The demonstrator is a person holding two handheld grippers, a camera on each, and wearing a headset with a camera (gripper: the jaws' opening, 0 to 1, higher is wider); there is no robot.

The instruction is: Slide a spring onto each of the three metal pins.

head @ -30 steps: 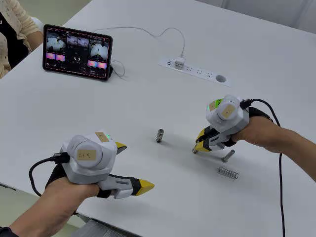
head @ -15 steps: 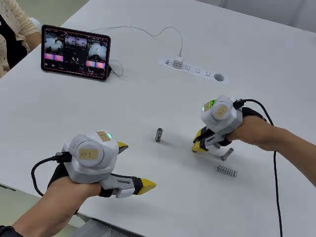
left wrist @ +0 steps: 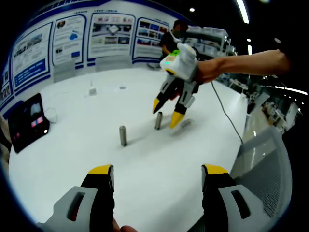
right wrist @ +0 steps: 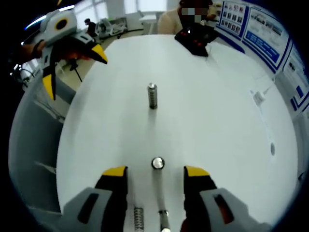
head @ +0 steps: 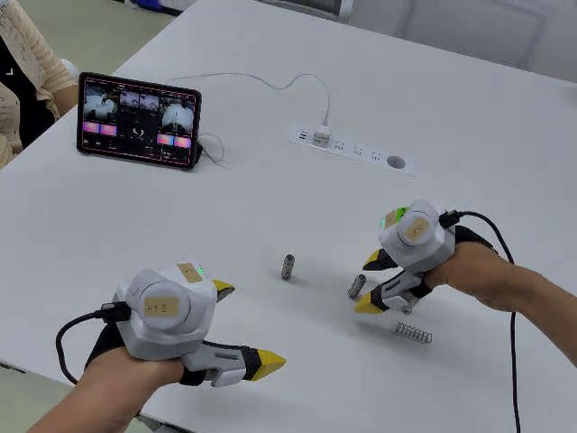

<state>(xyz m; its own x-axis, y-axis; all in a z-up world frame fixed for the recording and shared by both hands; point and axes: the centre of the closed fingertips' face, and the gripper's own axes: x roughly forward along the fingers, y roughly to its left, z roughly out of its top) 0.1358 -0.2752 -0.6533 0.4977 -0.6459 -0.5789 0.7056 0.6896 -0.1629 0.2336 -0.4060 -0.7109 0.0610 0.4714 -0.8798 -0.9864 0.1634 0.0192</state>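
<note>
White tabletop (head: 225, 207) is being occupied by one upright spring-sleeved metal pin (head: 288, 266) and, at its three o'clock, a second sprung pin (head: 357, 286) being straddled by the right gripper (head: 368, 284), its jaws wide apart and empty. The third pairing is being judged next: the loose coiled steel spring (head: 413, 333) at that gripper's five o'clock is needing to be gripped, the left gripper (head: 248, 326) being held equally wide and empty.

The loose spring (right wrist: 138, 216) is cut off at the bottom edge.
</note>
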